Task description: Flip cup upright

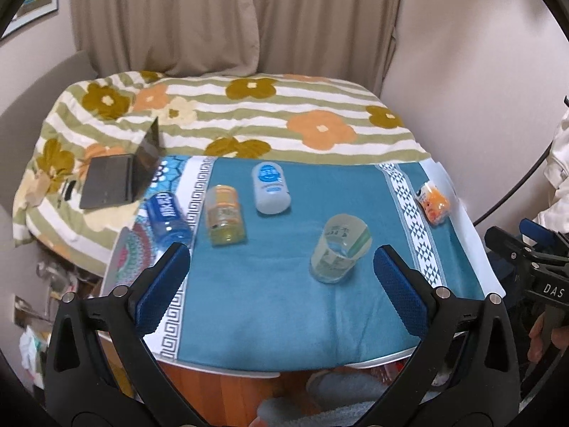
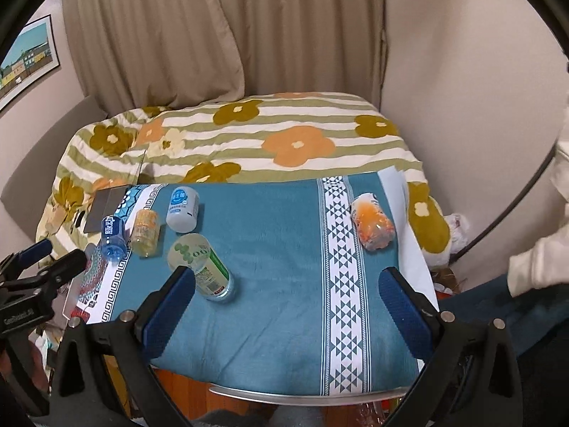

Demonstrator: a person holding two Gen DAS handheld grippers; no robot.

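A clear plastic cup with green print [image 1: 339, 252] lies on its side on the teal cloth [image 1: 277, 306]; it also shows in the right wrist view [image 2: 202, 267]. My left gripper [image 1: 281, 272] is open and empty, hovering near the table's front edge, the cup just ahead between its fingers. My right gripper [image 2: 288, 297] is open and empty, and the cup lies just ahead of its left finger [image 2: 170, 306]. An orange cup [image 2: 371, 226] lies on its side at the right edge, also in the left wrist view [image 1: 432, 203].
A white bottle [image 1: 270, 186], a yellow bottle [image 1: 224, 219] and a blue bottle [image 1: 167, 219] lie on the cloth's left part. A laptop [image 1: 121, 174] sits on the flowered blanket [image 1: 249, 114] behind. Curtains and walls stand beyond.
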